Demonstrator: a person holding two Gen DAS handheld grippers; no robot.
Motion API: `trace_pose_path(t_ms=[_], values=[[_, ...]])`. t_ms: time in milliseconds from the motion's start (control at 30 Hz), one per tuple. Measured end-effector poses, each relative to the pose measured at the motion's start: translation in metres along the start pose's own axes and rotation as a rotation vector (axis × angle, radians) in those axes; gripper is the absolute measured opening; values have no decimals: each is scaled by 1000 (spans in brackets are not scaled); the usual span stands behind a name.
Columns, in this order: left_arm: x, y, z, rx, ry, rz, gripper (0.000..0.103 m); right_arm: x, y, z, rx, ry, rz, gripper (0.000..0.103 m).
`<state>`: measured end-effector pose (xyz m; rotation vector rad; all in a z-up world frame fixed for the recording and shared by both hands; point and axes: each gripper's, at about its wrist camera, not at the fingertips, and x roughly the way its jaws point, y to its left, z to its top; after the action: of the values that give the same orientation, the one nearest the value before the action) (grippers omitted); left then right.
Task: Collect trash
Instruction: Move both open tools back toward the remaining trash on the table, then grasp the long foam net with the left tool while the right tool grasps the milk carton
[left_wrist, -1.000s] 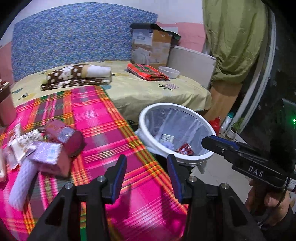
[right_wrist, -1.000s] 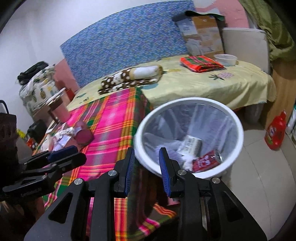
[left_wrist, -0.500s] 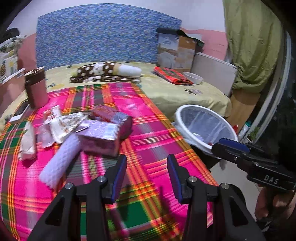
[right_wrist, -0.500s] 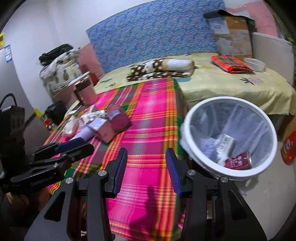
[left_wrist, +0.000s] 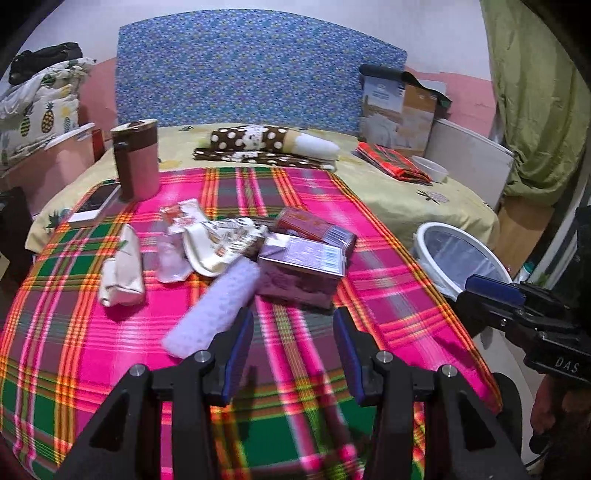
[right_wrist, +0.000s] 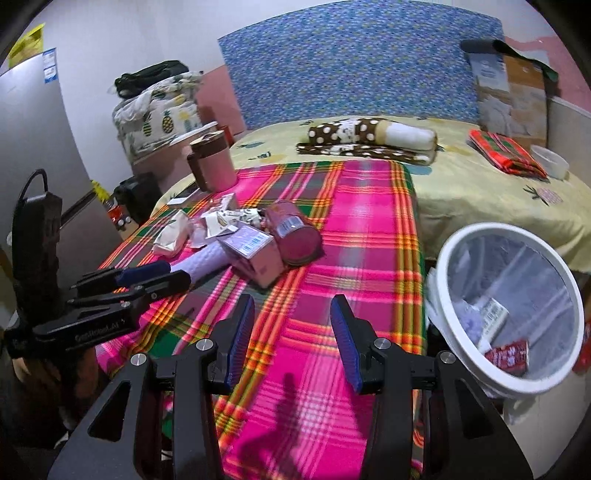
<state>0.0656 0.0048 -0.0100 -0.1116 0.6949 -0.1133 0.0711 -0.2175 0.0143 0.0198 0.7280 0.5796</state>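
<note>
A pile of trash lies on the pink plaid cloth (left_wrist: 110, 347): a purple carton (left_wrist: 301, 271) (right_wrist: 251, 253), a maroon can (left_wrist: 314, 229) (right_wrist: 293, 232), a lilac foam sleeve (left_wrist: 214, 306) (right_wrist: 207, 260), crumpled wrappers (left_wrist: 218, 243) and a cream packet (left_wrist: 122, 271). The white bin (right_wrist: 506, 314) (left_wrist: 458, 258), lined with a clear bag, stands at the bed's right edge and holds some trash. My left gripper (left_wrist: 291, 354) is open and empty just short of the pile. My right gripper (right_wrist: 291, 341) is open and empty over the cloth, left of the bin.
A pink tumbler (left_wrist: 135, 158) and a phone (left_wrist: 96, 201) sit at the cloth's far left. A polka-dot roll (left_wrist: 269, 146), a folded red cloth (left_wrist: 393, 162), a white bowl (left_wrist: 430, 171) and a cardboard box (left_wrist: 400, 110) lie further back.
Both grippers have swung left, away from the bin and toward the trash pile. The right gripper's jaws have opened wider.
</note>
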Motion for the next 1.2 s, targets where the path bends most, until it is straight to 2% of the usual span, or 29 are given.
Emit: trace_pose_path(t_ms=[267,567,1200], values=[[2,24,4,-5,-4,48,47,17,11,10,-53,17,11,45],[20,42,4,0,36,78,47,34,21,18,-111,38,23,45],[50,47,-7,18,147,124,47,73,29,37,-233,71,68,45]])
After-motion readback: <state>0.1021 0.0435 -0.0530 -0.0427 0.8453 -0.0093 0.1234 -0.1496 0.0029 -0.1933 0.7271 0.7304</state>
